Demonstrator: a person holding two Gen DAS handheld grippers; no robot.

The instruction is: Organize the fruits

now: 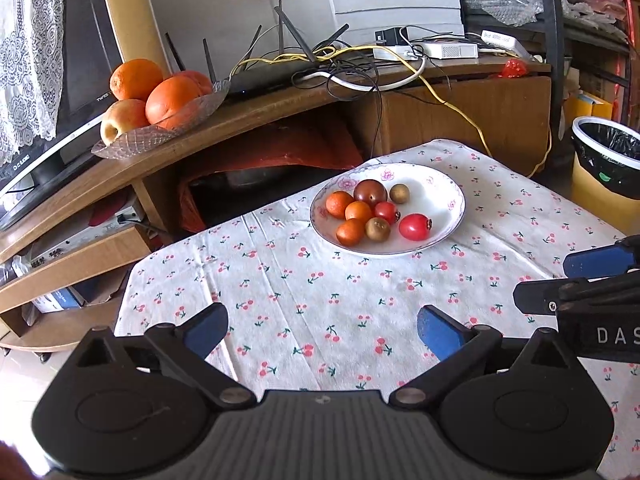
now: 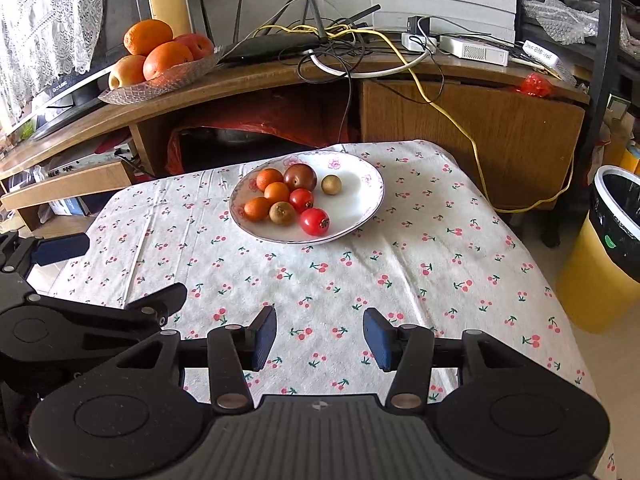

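Observation:
A white flowered plate point(image 1: 444, 208) point(image 2: 360, 192) stands at the far side of the cherry-print tablecloth point(image 1: 304, 300) point(image 2: 400, 280). It holds several small fruits: orange ones point(image 1: 358, 212) point(image 2: 276, 192), red tomatoes point(image 1: 414, 227) point(image 2: 314, 221), a dark plum point(image 1: 370, 191) point(image 2: 300, 176) and brownish round ones point(image 1: 377, 229) point(image 2: 331, 184). My left gripper point(image 1: 322, 330) hovers over the near cloth, jaws wide open and empty. My right gripper point(image 2: 319, 338) is also over the near cloth, well short of the plate, partly open with nothing between its blue pads.
A glass dish of oranges and an apple point(image 1: 160, 96) point(image 2: 160, 60) sits on the wooden TV stand point(image 1: 280, 104) point(image 2: 280, 76) behind the table, beside routers and tangled cables. A yellow bin with a black liner point(image 1: 608, 168) point(image 2: 612, 248) stands at the right.

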